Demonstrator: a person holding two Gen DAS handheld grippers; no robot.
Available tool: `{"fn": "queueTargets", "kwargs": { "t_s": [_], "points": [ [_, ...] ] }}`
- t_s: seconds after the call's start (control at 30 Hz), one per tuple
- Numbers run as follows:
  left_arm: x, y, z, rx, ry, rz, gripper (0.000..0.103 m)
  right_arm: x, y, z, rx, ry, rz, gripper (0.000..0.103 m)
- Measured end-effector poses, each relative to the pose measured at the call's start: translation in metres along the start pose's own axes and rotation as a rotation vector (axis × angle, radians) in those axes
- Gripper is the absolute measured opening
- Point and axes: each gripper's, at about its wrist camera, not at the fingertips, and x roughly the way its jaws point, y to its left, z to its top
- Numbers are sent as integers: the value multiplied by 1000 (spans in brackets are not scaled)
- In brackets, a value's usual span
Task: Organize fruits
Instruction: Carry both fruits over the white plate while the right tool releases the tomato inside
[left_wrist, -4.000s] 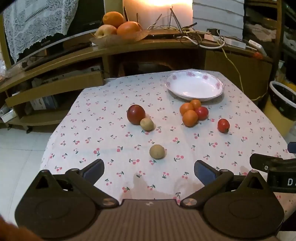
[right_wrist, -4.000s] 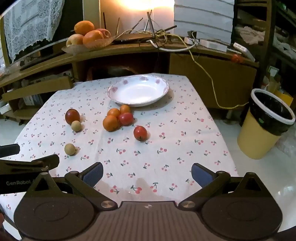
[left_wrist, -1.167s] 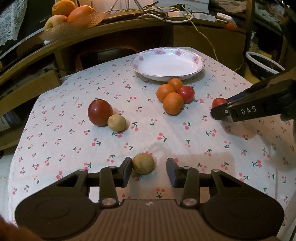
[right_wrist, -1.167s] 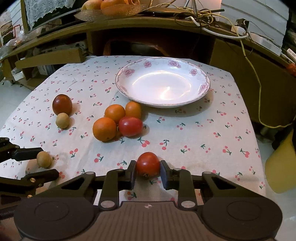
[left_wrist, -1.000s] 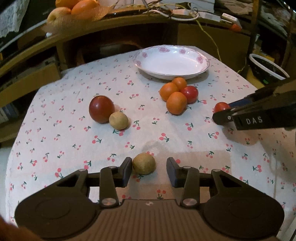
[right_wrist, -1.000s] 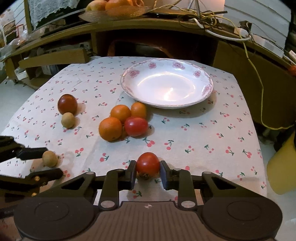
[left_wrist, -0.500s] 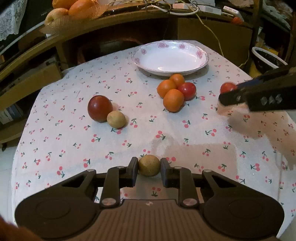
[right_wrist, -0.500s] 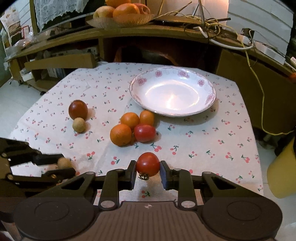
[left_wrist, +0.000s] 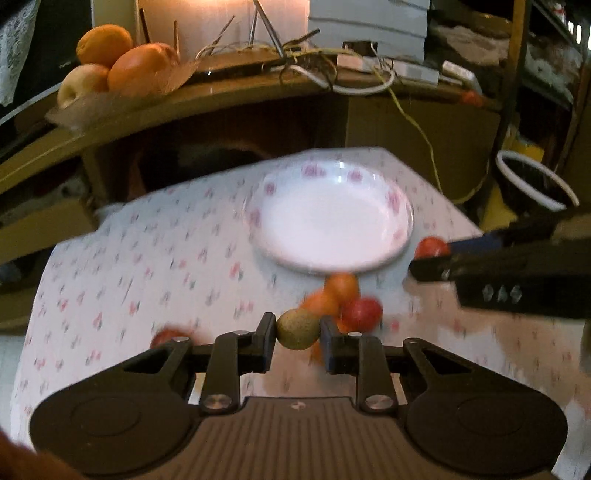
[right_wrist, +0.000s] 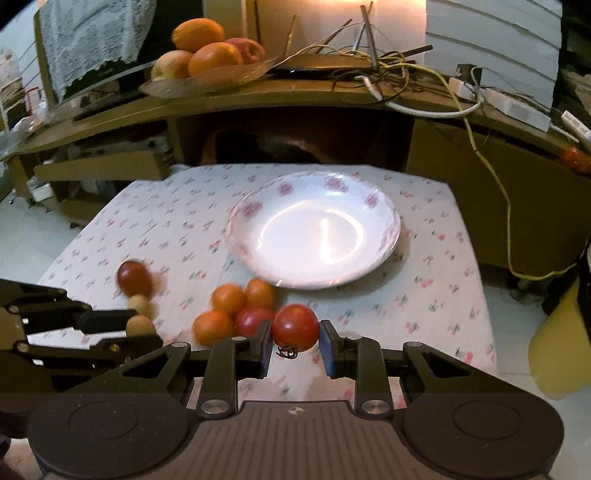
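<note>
My left gripper (left_wrist: 297, 334) is shut on a small tan round fruit (left_wrist: 297, 328) and holds it above the table. My right gripper (right_wrist: 295, 336) is shut on a red tomato (right_wrist: 296, 325), also lifted; it shows at the right of the left wrist view (left_wrist: 430, 248). A white floral plate (right_wrist: 388, 236) stands empty at the far middle of the table (left_wrist: 266, 188). A cluster of oranges (right_wrist: 229, 297) and a red tomato (right_wrist: 251, 318) lies just before the plate. A dark red fruit (right_wrist: 133, 276) and another tan fruit (right_wrist: 139, 303) lie at the left.
A cherry-print cloth covers the table (right_wrist: 436, 295). Behind it a wooden shelf (right_wrist: 332, 96) holds a fruit dish (right_wrist: 207, 51) and tangled cables (right_wrist: 388, 62). A yellow bin with a black liner (left_wrist: 532, 188) stands on the floor to the right.
Both grippers have lifted their fruits off the cloth and moved forward toward the plate. The left wrist view is blurred by motion.
</note>
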Motion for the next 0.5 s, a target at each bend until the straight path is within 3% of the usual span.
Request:
{"fn": "queueTargets", "kwargs": {
  "t_s": [0.2, 0.5],
  "points": [
    [24, -2, 29, 5, -27, 1, 31, 20, -10, 23, 17, -13, 1, 28],
    [60, 1, 43, 2, -8, -6, 31, 51, -18, 39, 4, 15, 1, 28]
  ]
}}
